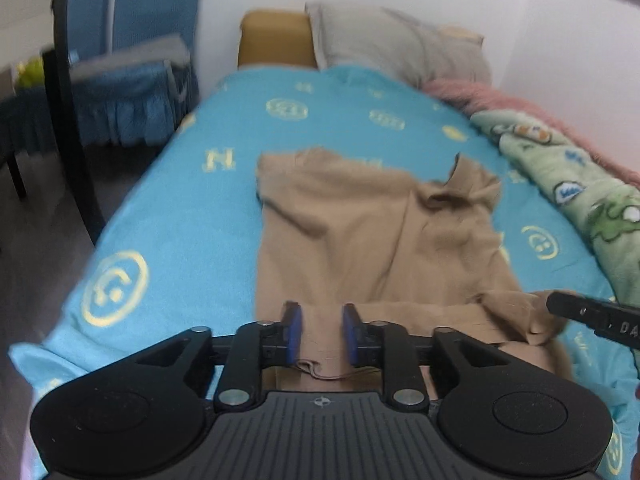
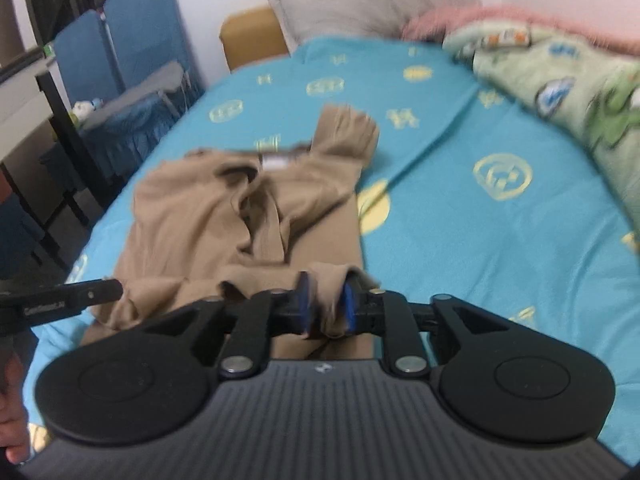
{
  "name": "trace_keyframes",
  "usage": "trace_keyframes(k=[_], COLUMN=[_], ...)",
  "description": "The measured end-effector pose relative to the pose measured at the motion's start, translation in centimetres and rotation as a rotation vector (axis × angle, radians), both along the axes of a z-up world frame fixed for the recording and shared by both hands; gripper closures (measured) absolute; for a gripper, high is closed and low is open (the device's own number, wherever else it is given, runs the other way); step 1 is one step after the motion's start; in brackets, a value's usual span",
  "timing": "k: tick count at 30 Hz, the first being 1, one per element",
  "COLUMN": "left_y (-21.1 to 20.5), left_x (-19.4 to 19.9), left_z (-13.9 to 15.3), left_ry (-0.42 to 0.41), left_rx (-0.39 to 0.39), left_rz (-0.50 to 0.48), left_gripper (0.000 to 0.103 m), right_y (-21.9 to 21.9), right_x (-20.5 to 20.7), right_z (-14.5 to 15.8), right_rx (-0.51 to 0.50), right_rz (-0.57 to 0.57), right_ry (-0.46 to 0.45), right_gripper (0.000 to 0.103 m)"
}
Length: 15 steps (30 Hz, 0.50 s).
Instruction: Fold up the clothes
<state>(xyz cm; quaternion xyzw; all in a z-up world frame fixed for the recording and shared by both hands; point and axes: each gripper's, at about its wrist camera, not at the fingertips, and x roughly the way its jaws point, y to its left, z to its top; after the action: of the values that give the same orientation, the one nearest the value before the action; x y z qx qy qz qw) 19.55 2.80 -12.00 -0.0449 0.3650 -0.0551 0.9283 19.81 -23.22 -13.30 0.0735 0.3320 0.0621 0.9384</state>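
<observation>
a tan long-sleeved top (image 1: 360, 232) is spread on a turquoise bedsheet (image 1: 168, 216) printed with pale yellow emblems, its neckline toward the headboard and its hem toward the cameras. in the left wrist view the left gripper (image 1: 320, 330) is seen with its blue-padded fingers (image 1: 295, 330) parted over the near hem; cloth lies in the gap, but nothing is pinched, so it is released. a thin dark thread is seen looped just beneath it. at the right edge of that view the tip of the right gripper (image 1: 592, 318) is shown beside a bunched fold of tan cloth.

in the right wrist view the right gripper (image 2: 325, 306) is clenched on a gathered bundle of the top's fabric, which is squeezed between the blue pads (image 2: 349, 304). the rest of the garment (image 2: 224, 208) is rumpled, with one sleeve (image 2: 346, 132) stretched toward the head of the bed and a white label visible at the collar. the left gripper's finger (image 2: 72, 294) is seen at the left edge, near the fabric.

a grey pillow (image 1: 396, 44), a pink fluffy blanket (image 1: 520, 104) and a green cartoon-print quilt (image 1: 572, 184) are placed along the wall side of the bed. blue-covered chairs (image 1: 132, 52) are seen beside it.
</observation>
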Motion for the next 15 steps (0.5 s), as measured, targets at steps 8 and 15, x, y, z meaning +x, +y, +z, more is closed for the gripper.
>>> trace_keyframes(k=[8,15], left_y=[-1.0,-2.3], left_x=[-7.5,-12.7], left_z=[6.3,8.7], left_ry=[-0.163,-0.229], left_rx=[0.041,0.038], left_rz=[0.009,-0.004], left_gripper=[0.015,0.0], right_y=[-1.1,-1.0], right_x=[-7.0,-11.1], right_z=[6.0,7.9], right_rx=[0.025,0.046], right_rz=[-0.011,-0.001], right_ry=[-0.158,-0.184], right_gripper=[0.017,0.018])
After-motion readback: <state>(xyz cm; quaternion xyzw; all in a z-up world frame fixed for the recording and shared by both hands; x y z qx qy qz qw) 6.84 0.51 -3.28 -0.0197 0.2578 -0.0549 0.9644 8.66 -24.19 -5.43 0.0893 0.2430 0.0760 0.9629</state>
